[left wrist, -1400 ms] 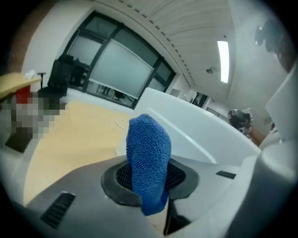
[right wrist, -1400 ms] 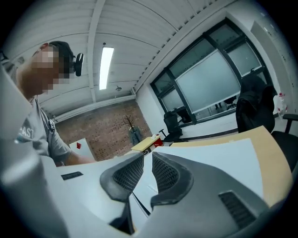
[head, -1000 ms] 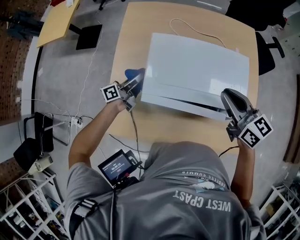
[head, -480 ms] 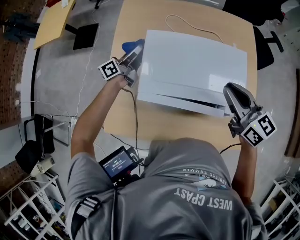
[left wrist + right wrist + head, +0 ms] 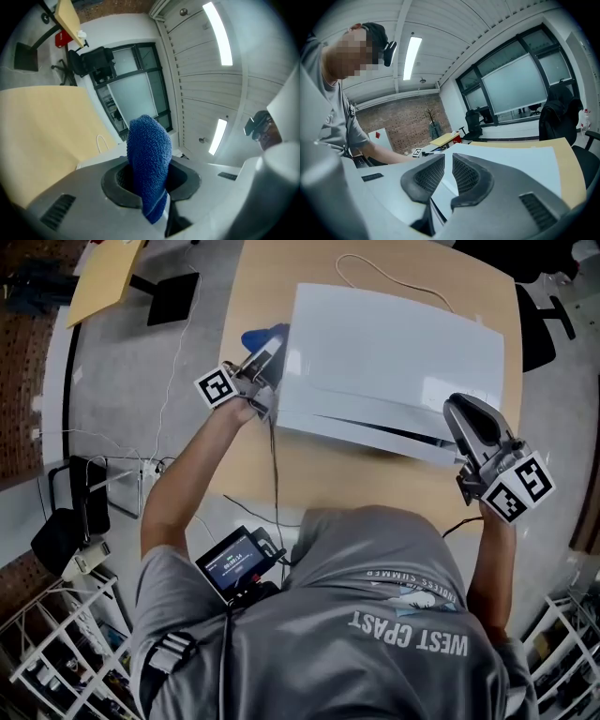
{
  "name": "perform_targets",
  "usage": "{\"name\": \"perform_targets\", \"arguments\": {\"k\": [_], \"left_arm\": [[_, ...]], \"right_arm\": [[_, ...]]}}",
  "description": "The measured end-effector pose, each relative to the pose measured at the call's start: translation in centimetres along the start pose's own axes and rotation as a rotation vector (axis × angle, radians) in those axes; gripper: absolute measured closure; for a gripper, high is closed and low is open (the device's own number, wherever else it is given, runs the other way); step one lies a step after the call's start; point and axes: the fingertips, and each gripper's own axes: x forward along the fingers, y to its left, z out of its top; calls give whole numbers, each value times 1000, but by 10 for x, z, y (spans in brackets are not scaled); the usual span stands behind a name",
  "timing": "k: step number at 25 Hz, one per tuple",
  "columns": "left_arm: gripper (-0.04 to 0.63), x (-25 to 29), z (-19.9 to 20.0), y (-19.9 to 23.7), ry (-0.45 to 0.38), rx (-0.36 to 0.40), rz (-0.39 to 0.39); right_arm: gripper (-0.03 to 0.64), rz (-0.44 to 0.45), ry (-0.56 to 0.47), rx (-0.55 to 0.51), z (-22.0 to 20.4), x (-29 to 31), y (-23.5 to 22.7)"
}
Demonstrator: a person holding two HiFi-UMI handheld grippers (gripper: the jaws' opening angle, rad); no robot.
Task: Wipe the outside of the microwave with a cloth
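Overhead, the left gripper pinches a blue cloth against the white microwave's left side at upper centre, apparently to rub it, while the right gripper, jaws barely parted and empty, seems to steady its lower-right corner.

A white microwave sits on a wooden table, with a thin cord lying behind it. The left gripper holds a blue cloth against the microwave's left side. The right gripper is at its front right corner.
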Motion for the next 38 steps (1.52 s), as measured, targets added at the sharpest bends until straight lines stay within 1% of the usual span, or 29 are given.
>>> {"name": "perform_targets", "arguments": {"k": [2,4,7,8,11,12,16,18,20,22,24,28,31,34,36,38], "left_arm": [[505,38,29,14,-20,34,-14],[505,66,47,24,-34,34,-6],[505,74,51,32,-15,48,26],[505,70,46,30,-9,39,28],[505,40,17,12,-11,-68,21],[505,24,4,5,-7,-91,24],[505,-39,-39,-24,21,-129,34],[505,-59,-54,-35,33,-144,38],[505,-68,-64,-40,39,-146,36],[505,-67,-66,-37,41,-128,31],[505,-56,-57,-29,40,-89,27],[505,-10,-20,-3,32,11,11],[505,27,15,19,18,75,23],[505,63,38,34,2,83,48],[505,84,46,33,12,94,44],[505,93,48,28,26,103,37]], "right_arm": [[560,0,-2,-8,2,1,1],[560,-4,-8,-9,4,1,0],[560,7,-33,3,10,-6,3],[560,21,-44,8,13,-9,5],[560,77,-71,0,17,-13,14],[560,88,-77,-12,17,-13,17],[561,82,-76,-64,17,-9,25],[566,82,-71,-79,17,-6,26],[568,87,-66,-86,16,-4,26],[568,89,-61,-89,14,-3,26],[568,89,-56,-89,12,-3,27],[568,78,-48,-81,9,-5,28],[568,59,-43,-72,11,-9,30],[568,30,-44,-73,16,-19,25],[568,13,-55,-86,22,-24,19],[568,5,-65,-101,24,-24,16]]}}
